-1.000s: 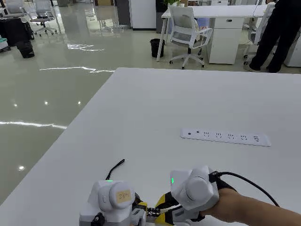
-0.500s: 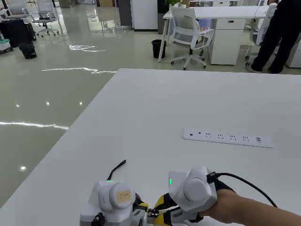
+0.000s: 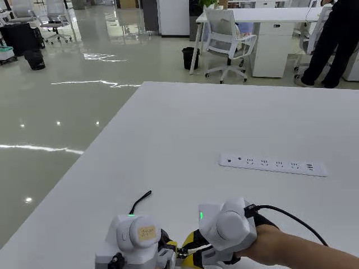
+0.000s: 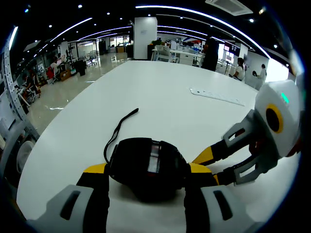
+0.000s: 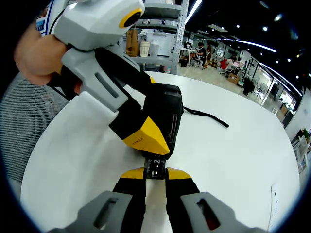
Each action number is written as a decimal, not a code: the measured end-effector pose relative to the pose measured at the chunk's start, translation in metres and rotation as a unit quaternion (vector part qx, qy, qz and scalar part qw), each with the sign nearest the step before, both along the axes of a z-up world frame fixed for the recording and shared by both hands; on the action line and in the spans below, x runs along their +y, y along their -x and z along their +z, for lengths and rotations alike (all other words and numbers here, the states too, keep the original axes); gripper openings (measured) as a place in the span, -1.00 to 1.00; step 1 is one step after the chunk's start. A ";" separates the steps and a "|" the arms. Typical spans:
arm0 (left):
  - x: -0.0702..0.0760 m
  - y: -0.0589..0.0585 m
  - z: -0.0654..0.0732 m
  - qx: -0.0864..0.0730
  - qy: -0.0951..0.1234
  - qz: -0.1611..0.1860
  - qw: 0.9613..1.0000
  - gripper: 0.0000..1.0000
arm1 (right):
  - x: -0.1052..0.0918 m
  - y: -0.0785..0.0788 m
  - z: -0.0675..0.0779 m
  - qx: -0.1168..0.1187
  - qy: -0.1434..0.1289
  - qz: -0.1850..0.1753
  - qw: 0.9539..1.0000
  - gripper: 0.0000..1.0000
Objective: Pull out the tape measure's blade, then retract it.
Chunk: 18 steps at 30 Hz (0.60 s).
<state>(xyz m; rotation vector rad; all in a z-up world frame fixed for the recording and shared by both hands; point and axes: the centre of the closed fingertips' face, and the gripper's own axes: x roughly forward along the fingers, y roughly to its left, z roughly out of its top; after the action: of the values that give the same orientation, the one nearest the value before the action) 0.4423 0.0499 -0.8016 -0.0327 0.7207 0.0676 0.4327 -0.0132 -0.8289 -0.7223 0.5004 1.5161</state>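
Tape measure [image 4: 148, 165] — left gripper [image 4: 146, 180] jaws closed on its case | right gripper [image 5: 156, 175] jaws pinching blade [image 5: 156, 165] tip

A white power strip [image 3: 272, 165] lies on the white table [image 3: 185, 129]; far behind stand an office chair [image 3: 227, 42] and a bin [image 3: 189, 58].

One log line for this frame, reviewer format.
left tongs: shut on tape measure | right tongs: shut on blade tip | blade: barely out
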 end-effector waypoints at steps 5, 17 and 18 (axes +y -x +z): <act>0.000 0.000 0.000 0.000 0.002 0.000 1.000 0.17 | 0.001 0.000 0.000 0.000 0.000 0.001 1.000 -0.71; 0.001 0.000 0.001 -0.001 0.007 0.000 1.000 0.17 | 0.007 0.000 0.001 0.001 0.000 0.001 1.000 -0.71; 0.001 0.000 0.001 -0.001 0.007 0.000 1.000 0.17 | 0.007 0.000 0.001 0.001 0.000 0.001 1.000 -0.71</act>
<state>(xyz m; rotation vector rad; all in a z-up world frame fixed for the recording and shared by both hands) 0.4426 0.0508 -0.8004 -0.0455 0.7197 0.0631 0.4328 -0.0063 -0.8274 -0.7209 0.5015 1.5189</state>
